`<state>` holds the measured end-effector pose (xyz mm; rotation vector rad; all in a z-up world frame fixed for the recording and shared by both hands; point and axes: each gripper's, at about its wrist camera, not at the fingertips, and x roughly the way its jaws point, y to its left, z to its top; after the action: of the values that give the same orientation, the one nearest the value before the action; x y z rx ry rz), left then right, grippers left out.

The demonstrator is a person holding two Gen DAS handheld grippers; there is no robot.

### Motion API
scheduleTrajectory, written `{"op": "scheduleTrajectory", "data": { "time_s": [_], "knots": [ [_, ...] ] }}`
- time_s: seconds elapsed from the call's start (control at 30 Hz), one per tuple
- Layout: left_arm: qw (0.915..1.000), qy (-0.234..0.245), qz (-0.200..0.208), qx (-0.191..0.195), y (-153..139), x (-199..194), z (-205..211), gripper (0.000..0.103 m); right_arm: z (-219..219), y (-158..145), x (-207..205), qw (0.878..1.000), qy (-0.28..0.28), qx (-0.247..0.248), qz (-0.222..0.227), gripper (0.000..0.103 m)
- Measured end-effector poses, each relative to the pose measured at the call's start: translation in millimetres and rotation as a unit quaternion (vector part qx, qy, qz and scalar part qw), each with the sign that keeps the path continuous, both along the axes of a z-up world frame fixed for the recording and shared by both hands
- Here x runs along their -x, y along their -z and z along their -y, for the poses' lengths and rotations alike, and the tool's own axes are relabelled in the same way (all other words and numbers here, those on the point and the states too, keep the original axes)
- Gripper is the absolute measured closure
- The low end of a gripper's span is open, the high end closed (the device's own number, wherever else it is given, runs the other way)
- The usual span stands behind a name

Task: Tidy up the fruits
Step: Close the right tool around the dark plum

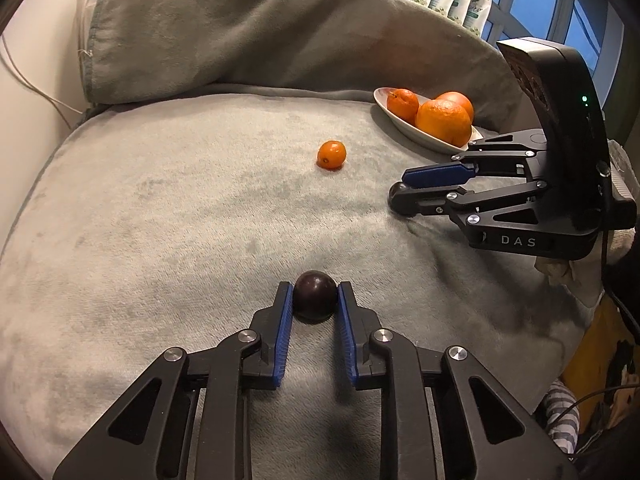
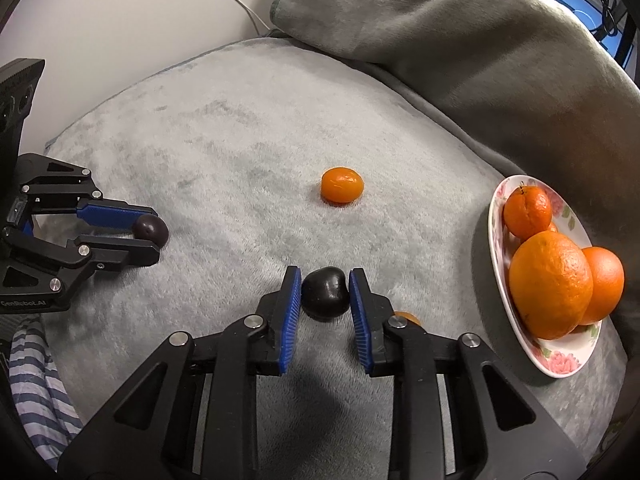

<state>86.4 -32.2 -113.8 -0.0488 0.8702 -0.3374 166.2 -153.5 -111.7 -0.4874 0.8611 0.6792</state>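
My left gripper (image 1: 314, 292) is shut on a dark plum (image 1: 315, 295) that rests on the grey blanket; it also shows in the right wrist view (image 2: 150, 229). My right gripper (image 2: 325, 286) is shut on a second dark plum (image 2: 325, 293) low on the blanket; in the left wrist view this gripper (image 1: 400, 186) sits at the right. A small tangerine (image 1: 331, 155) (image 2: 342, 185) lies loose between them. A floral plate (image 2: 560, 360) (image 1: 404, 128) at the right holds three oranges (image 2: 550, 284).
A grey pillow (image 1: 240, 32) rises behind the blanket-covered cushion (image 1: 160, 220). White cables (image 1: 24, 76) hang on the wall at left. Another small orange fruit (image 2: 408, 317) peeks out behind my right finger. Striped cloth (image 2: 36, 384) lies at the cushion's near edge.
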Motion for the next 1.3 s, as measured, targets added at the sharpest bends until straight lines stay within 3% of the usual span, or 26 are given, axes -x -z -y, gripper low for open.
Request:
{"op": "scheduleTrajectory", "data": {
  "time_s": [0.87, 1.3],
  "knots": [
    [0.9997, -0.009, 0.003, 0.024, -4, 1, -6, 0.083, 3, -3, 1, 0.999, 0.004, -0.033, -0.005, 0.079],
    [0.9987, -0.001, 0.038, 0.035, -35, -4, -4, 0.083, 32, -41, 1, 0.995, 0.033, -0.083, 0.037, 0.079]
  ]
}}
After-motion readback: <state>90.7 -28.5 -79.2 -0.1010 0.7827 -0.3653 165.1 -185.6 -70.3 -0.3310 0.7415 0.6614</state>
